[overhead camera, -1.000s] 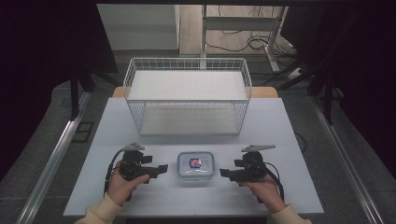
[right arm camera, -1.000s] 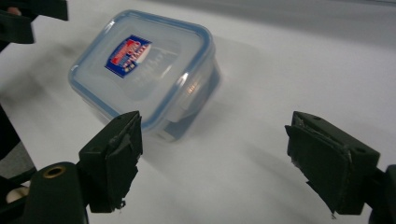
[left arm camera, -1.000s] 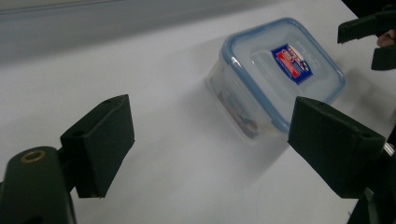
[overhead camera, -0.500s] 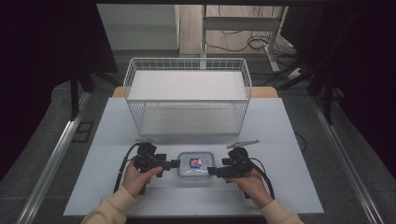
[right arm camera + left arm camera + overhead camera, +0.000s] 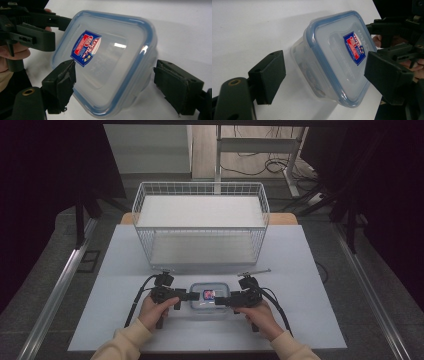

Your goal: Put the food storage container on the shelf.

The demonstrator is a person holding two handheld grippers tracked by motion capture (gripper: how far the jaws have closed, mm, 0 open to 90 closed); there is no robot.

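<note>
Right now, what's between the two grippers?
The lidded clear plastic container with a blue seal and a red-blue sticker. In the high view it sits on the table between the left gripper and right gripper, both with jaws open.

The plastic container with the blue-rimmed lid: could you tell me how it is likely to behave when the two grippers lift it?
The plastic container looks rigid, so it should probably keep its shape. Its glossy lid and smooth walls suggest it may slip between hard pads. It seems nearly empty, so likely light, and its low, broad form should resist tipping.
</note>
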